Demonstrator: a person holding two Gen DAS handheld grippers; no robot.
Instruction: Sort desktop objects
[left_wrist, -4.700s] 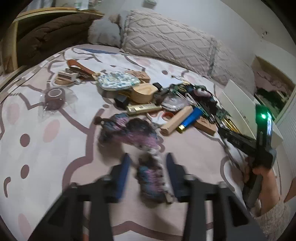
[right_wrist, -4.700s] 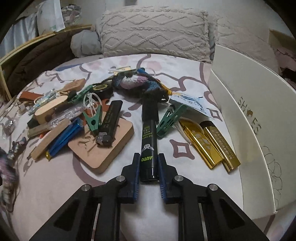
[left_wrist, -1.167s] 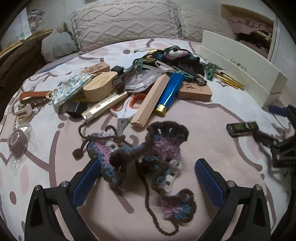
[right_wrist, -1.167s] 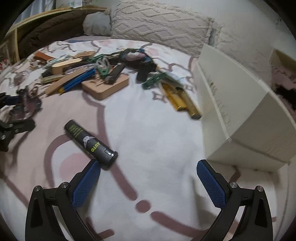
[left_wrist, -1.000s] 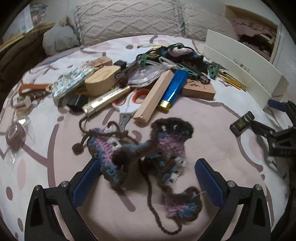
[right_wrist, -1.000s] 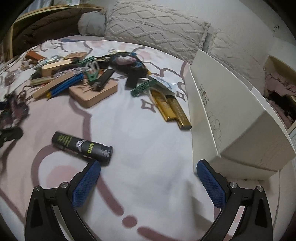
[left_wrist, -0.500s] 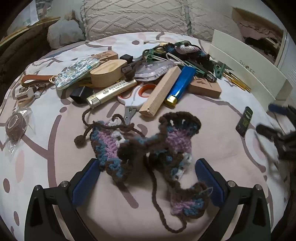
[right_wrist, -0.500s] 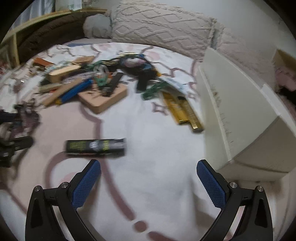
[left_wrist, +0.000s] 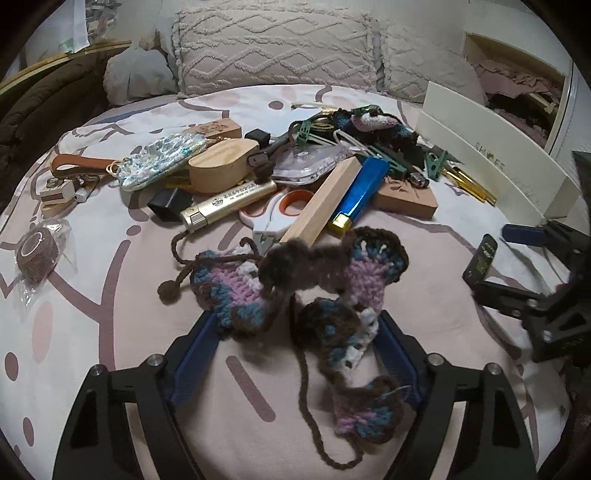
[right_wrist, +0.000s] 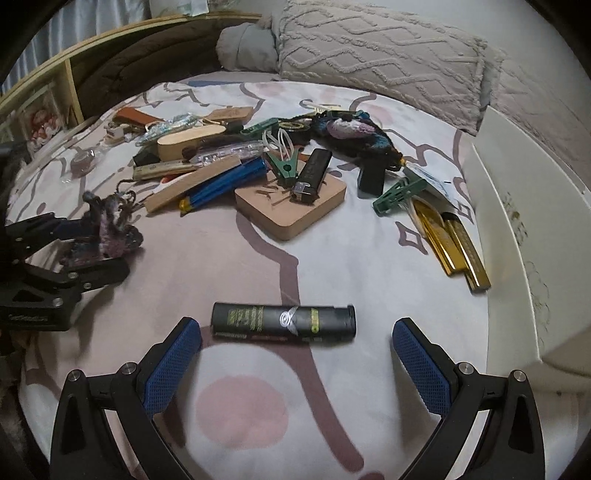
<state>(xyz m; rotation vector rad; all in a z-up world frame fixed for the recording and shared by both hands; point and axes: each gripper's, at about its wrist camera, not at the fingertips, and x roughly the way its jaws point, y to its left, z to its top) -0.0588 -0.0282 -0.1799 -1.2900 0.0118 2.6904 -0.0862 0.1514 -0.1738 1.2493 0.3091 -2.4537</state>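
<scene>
Crocheted yarn in brown, purple and blue, the crochet piece (left_wrist: 303, 295), is seen lying on the patterned bed cover (left_wrist: 92, 302) between the closing jaws of the left gripper (left_wrist: 295, 343), whose blue pads are beside its edges, though firm pressing cannot be told. Just ahead of the widely spread jaws of the right gripper (right_wrist: 295, 343), a black tube (right_wrist: 283, 321) is laid crosswise, ungripped. Beyond both, a heap of small objects is spread, with a white box (right_wrist: 517, 236) at its right.
</scene>
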